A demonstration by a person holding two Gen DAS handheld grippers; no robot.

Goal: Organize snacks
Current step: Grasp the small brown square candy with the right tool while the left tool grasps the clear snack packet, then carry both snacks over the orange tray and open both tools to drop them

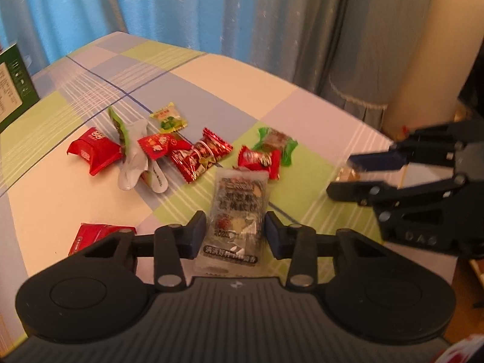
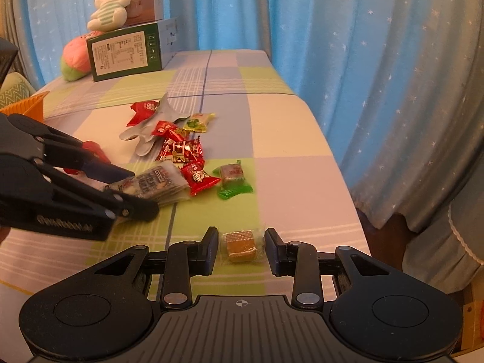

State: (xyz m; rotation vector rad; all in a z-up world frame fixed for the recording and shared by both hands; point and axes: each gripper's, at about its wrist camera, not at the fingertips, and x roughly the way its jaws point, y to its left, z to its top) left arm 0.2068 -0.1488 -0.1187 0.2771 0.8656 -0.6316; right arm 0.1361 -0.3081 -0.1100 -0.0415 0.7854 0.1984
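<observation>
My left gripper point(image 1: 235, 234) is clasping the grey packet point(image 1: 239, 208); my right gripper point(image 2: 241, 252) is pinching the gold candy point(image 2: 240, 246).

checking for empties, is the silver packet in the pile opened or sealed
Opened: the silver packet lies flattened with its end torn and splayed among the red candies. Whether anything remains inside cannot be told.

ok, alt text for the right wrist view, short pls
The right gripper brackets a small gold wrapped candy on a checked tablecloth. At left, the left gripper is closed around a clear printed snack packet, beside scattered red and green candies. Behind sit a green box, a plush rabbit and blue curtains.
</observation>
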